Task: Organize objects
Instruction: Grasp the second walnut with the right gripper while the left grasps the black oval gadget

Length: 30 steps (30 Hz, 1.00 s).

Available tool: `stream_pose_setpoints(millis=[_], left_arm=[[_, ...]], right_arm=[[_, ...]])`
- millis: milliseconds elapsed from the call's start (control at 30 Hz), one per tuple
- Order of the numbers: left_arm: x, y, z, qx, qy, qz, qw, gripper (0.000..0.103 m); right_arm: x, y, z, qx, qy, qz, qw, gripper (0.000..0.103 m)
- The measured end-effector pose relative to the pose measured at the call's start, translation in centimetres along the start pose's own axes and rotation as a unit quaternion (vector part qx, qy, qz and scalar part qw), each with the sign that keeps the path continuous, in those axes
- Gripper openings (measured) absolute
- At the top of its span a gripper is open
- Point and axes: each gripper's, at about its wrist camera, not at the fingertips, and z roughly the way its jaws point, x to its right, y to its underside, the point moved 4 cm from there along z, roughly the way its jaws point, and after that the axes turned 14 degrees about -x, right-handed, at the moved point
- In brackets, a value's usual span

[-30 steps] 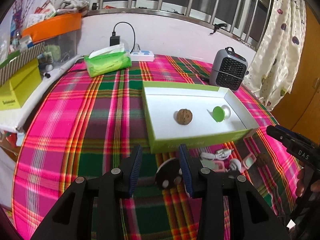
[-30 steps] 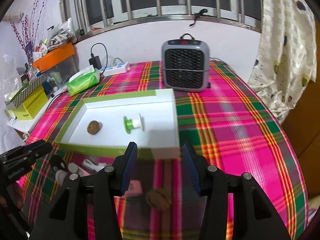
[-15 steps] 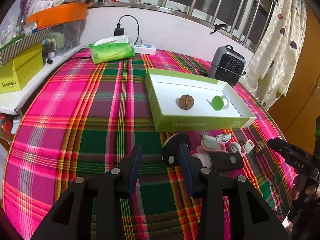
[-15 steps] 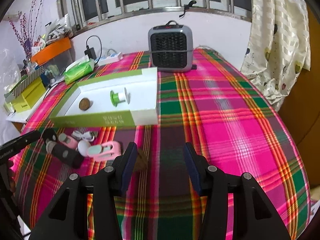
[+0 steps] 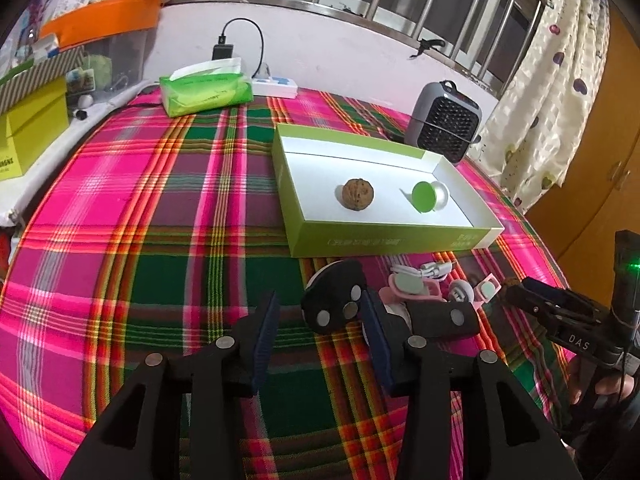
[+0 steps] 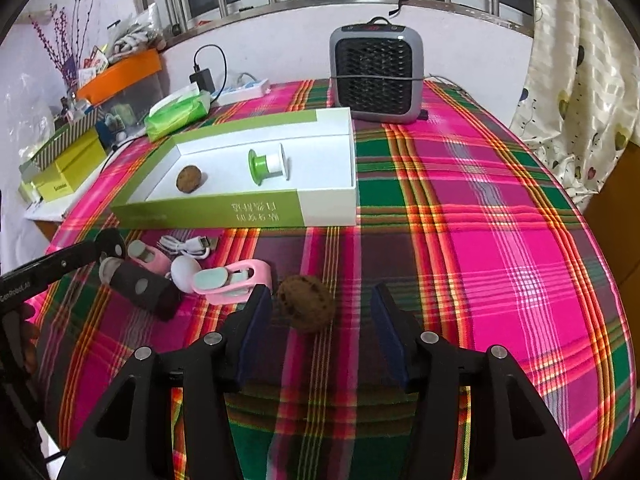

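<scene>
Right wrist view: the right gripper (image 6: 316, 316) has dropped closer to the loose walnut (image 6: 306, 308) on the tablecloth — jaws opening, nut between them, untouched. A second ago the box (image 6: 328, 208) filled that view. Left gripper (image 5: 316, 324) is opening too, around the black disc (image 5: 334, 304). Looks like both picks are next; one walnut already sits boxed.

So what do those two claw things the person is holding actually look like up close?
Both are matte black plastic. The left gripper and right gripper each have two angular fingers studded with round silver bolts and lined with ribbed dark-blue pads. From the side, the right gripper shows white "DAS" lettering and a green indicator light; the left one shows white lettering on its finger, partly cut off.
</scene>
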Motion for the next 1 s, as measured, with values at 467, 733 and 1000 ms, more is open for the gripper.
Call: stream_pose_setpoints(millis=[467, 733, 1000], left_arm=[[0.5, -0.9, 1.7, -0.019, -0.022, 0.012, 0.9995, 0.041], [0.3, -1.2, 2.2, -0.029, -0.024, 0.009, 0.9992, 0.041], [0.3, -1.3, 2.4, -0.029, -0.020, 0.007, 0.9994, 0.041]], right_arm=[[0.5, -0.5, 1.0, -0.023, 0.019, -0.005, 1.000, 0.053], [0.8, -0.7, 1.1, -0.027, 0.035, -0.005, 0.999, 0.053], [1.0, -0.7, 1.1, -0.027, 0.035, -0.003, 0.999, 0.053]])
